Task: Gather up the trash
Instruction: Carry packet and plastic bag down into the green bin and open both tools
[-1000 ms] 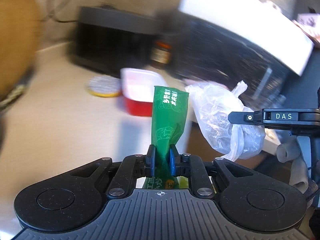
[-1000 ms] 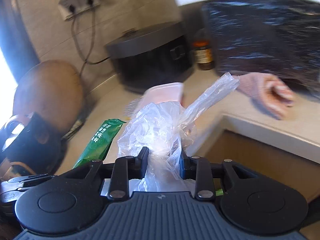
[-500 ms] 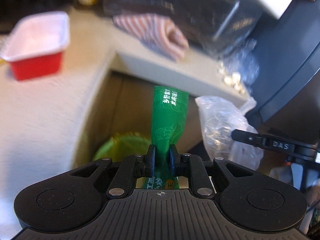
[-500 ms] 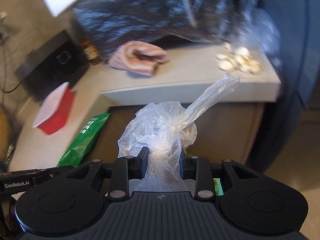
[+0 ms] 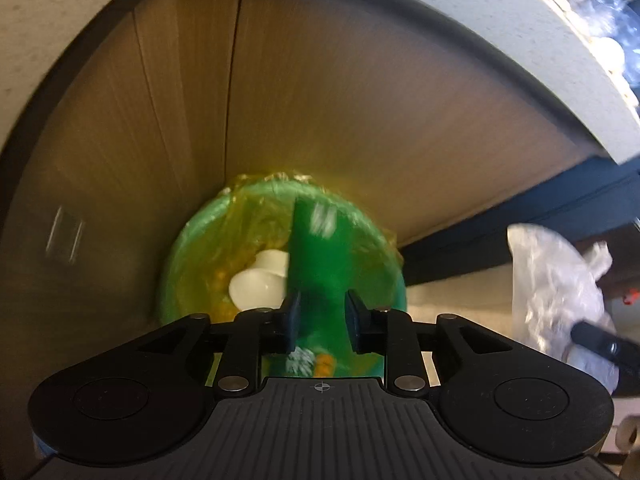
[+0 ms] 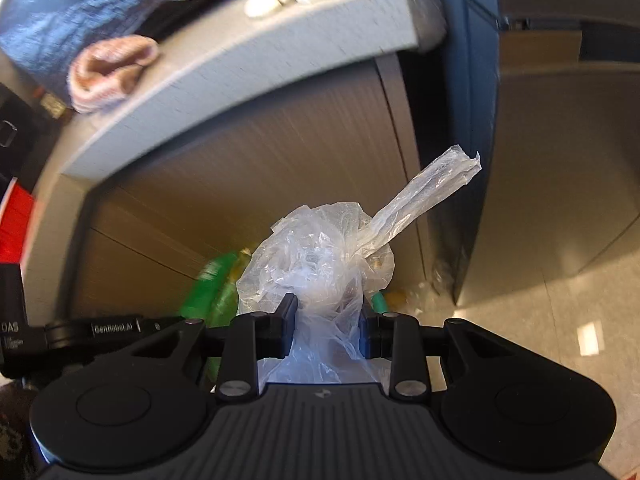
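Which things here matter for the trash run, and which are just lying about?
For the job:
- green wrapper, loose between the just-opened left gripper jaws
- clear plastic bag, pinched by the right gripper
- green bin below

Lying about:
- pink cloth on the counter
- red tub

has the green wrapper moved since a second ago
Yes. The green wrapper went from over the counter down to the green bin, left gripper jaws just opening.
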The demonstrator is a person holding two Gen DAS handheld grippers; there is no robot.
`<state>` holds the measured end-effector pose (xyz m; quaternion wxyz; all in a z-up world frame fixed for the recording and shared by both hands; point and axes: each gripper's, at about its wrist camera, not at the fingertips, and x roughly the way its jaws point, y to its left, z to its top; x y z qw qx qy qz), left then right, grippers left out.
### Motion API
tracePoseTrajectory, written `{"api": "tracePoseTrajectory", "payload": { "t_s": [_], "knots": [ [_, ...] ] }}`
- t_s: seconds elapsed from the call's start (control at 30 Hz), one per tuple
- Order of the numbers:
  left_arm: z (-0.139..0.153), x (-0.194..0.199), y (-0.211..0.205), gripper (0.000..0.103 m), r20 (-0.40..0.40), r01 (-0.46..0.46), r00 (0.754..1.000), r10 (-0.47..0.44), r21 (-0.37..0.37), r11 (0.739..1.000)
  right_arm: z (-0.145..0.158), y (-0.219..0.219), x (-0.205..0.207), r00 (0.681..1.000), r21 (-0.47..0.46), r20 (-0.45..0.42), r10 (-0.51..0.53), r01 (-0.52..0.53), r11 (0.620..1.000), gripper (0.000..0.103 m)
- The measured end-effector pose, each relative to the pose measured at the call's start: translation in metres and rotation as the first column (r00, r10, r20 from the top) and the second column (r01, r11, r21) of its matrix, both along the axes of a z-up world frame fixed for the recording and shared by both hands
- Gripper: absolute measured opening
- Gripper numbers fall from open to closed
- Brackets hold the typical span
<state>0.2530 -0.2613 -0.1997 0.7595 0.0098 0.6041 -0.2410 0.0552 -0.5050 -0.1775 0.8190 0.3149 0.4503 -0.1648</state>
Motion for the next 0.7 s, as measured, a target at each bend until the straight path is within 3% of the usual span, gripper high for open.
{"api": "tracePoseTrajectory", "payload": {
  "t_s": [0.17,0.3,0.43,0.57,0.63,0.7],
  "knots": [
    [0.011,0.006,0.013,0.027,-0.007,-0.064,0.998,0.064,-0.076,0.995,-0.026,-0.002,0.016,0.997,0.016,-0.066,0.036,-0.035,0.999,0.029],
    [0.044,-0.003,0.029,0.027,-0.002,-0.075,0.997,0.075,-0.133,0.988,-0.056,0.006,0.045,0.985,0.081,-0.131,0.115,-0.105,0.991,0.029],
    [0.094,-0.022,0.055,0.027,0.082,-0.074,0.992,0.092,-0.203,0.976,-0.087,0.026,0.084,0.959,0.147,-0.18,0.218,-0.193,0.97,0.029],
    [0.136,-0.037,0.089,0.027,0.186,-0.113,0.97,0.159,-0.235,0.965,-0.115,0.054,0.123,0.925,0.183,-0.223,0.308,-0.27,0.945,0.03],
    [0.149,-0.044,0.107,0.027,0.221,-0.156,0.952,0.21,-0.239,0.958,-0.124,0.067,0.134,0.912,0.17,-0.229,0.34,-0.307,0.937,0.037],
    [0.161,-0.051,0.127,0.027,0.256,-0.204,0.93,0.262,-0.233,0.951,-0.129,0.076,0.142,0.897,0.169,-0.261,0.358,-0.322,0.931,0.059]
  ]
}}
